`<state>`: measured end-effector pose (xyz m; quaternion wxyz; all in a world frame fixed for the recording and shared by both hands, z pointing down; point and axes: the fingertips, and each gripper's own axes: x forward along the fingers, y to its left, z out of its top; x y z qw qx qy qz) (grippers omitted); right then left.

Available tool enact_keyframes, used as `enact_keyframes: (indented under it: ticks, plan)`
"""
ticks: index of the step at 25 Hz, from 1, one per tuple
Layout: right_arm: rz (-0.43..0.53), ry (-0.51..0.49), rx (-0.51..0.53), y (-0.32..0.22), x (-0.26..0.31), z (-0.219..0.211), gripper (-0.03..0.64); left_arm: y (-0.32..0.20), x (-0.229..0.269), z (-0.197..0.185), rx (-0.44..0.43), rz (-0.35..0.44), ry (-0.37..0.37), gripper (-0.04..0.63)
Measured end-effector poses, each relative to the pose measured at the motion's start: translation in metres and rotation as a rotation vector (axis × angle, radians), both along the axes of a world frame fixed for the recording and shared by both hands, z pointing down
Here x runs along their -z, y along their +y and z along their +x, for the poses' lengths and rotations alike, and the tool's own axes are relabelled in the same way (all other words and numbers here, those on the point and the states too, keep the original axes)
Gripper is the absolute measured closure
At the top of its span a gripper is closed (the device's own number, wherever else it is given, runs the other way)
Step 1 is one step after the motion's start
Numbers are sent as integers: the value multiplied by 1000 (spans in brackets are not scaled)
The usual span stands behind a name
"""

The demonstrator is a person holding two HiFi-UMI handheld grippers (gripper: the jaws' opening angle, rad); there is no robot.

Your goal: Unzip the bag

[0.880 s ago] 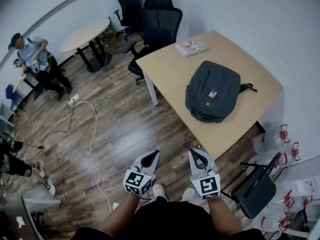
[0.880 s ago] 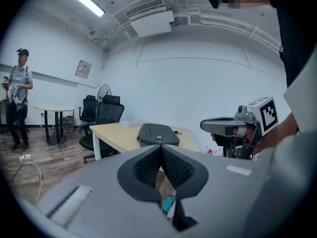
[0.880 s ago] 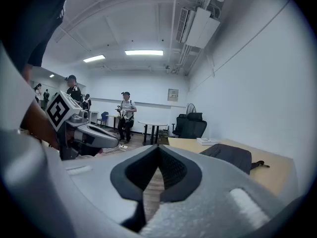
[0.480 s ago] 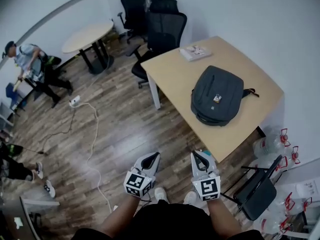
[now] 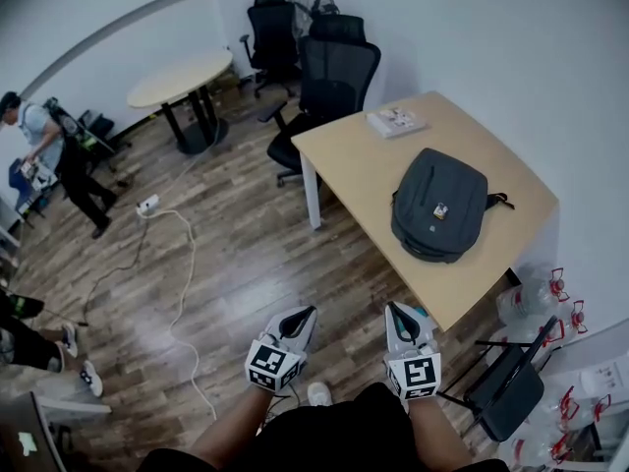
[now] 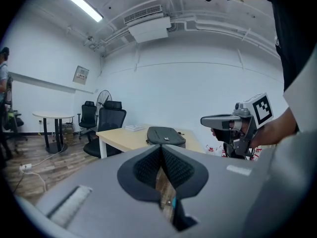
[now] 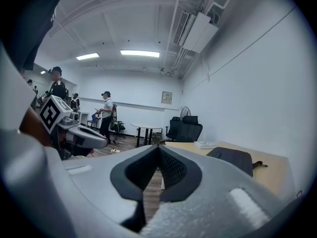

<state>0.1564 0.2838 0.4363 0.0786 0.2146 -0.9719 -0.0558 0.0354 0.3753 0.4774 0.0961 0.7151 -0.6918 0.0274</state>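
A dark grey backpack [image 5: 439, 205] lies flat on the light wooden desk [image 5: 359, 150], its zip shut as far as I can see. It also shows in the left gripper view as the backpack [image 6: 166, 135] and in the right gripper view as the backpack [image 7: 233, 158]. Both grippers hang low over the floor, well short of the desk. My left gripper [image 5: 302, 316] is shut and empty. My right gripper [image 5: 396, 312] is shut and empty too. They point side by side toward the desk.
A white book [image 5: 397, 121] lies at the desk's far corner. Black office chairs [image 5: 334, 82] stand behind the desk, beside a round table [image 5: 182, 77]. A white cable [image 5: 187, 273] runs across the floor. A person [image 5: 44, 160] stands at left. Water bottles [image 5: 536, 288] and a dark chair [image 5: 506, 386] sit at right.
The head view has shifted, so the desk and backpack sit further right and lower in frame. The person at left has walked on. Both grippers stay shut and low.
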Motion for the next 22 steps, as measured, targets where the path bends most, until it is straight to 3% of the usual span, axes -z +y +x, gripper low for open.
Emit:
enact_keyframes:
  ticks: [9,22]
  plan:
    - [-13,34,-7,-18,-10,-22,614,-18,-13,-25,-20,-28,11,577]
    - [-34,51,-17,-119,-22,-74,614,-108,-18,-79,-47,-82,-15,577]
